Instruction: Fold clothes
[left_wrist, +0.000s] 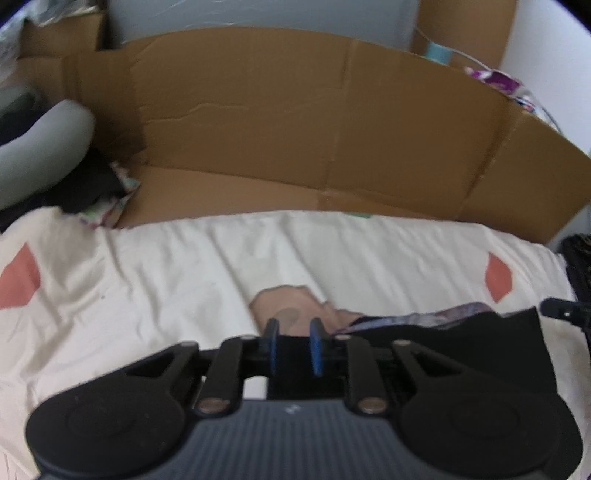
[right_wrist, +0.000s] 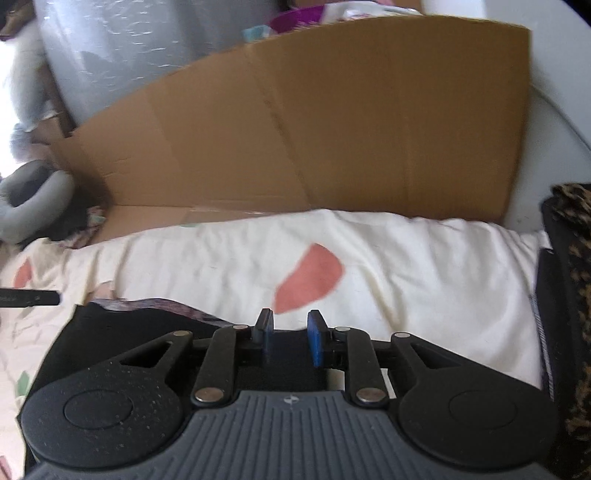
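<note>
- We see a black garment (left_wrist: 480, 354) lying on the cream bedsheet (left_wrist: 166, 280), its long axis running roughly 9 to 3 o'clock across the near edge of the bed.
- Our left gripper (left_wrist: 294, 341) sits over the garment's left end; most of the cloth spreads toward 3 o'clock from it. Its blue pads stand a narrow gap apart, and we cannot tell whether cloth is pinched between them.
- Our right gripper (right_wrist: 290, 338) sits over the right end, with the cloth running off toward 9 o'clock. Its pads also stand narrowly apart; a grip is not clear here either.
- Each hand is nearest its own end, so we judge the coming fold turns on carrying both ends across that long axis together.
- The left view alone shows a patterned lining (left_wrist: 424, 315) along the far hem and the other tool's tip at 3 o'clock.
- The right view alone shows a leopard-print fabric (right_wrist: 576, 295) at 3 o'clock.
- A cardboard sheet (left_wrist: 295, 129) stands at 12 o'clock.
</note>
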